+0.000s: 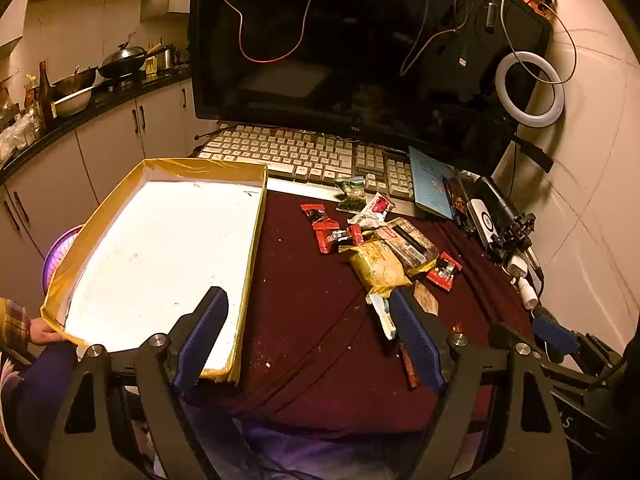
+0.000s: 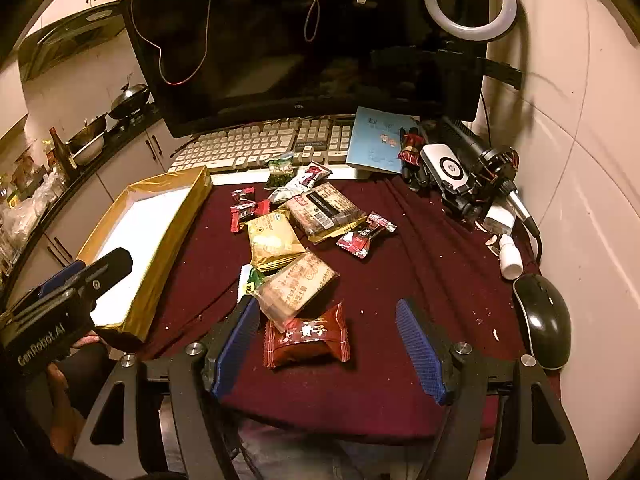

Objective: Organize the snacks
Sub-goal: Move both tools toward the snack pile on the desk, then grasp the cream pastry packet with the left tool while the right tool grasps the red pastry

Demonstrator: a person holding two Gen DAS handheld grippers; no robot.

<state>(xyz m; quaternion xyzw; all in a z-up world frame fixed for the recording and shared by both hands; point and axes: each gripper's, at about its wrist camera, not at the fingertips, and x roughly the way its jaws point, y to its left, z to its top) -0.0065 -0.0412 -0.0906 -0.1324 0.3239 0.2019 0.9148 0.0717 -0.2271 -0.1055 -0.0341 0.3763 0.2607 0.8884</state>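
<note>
A gold-rimmed shallow box (image 1: 256,216) with a white bottom lies at the left of the dark red cloth; it also shows in the right wrist view (image 2: 176,224). Its bottom is bare. Snack packets lie in a loose pile on the cloth: a yellow pack (image 2: 274,242), a brown pack (image 2: 324,210), a clear tan pack (image 2: 298,284), small red packets (image 2: 366,234), a green packet (image 2: 280,170). A dark red packet (image 2: 308,336) lies nearest, between my right gripper's open fingers. My right gripper (image 2: 326,314) is open and empty. My left gripper (image 1: 308,306) is open and empty, over the box's right rim.
A keyboard (image 1: 296,156) and a dark monitor (image 1: 360,40) stand behind the cloth. A blue notebook (image 2: 378,140), camera gear (image 2: 460,172), a white bottle (image 2: 509,258) and a black mouse (image 2: 544,320) line the right side. A ring light (image 2: 470,0) hangs on the wall.
</note>
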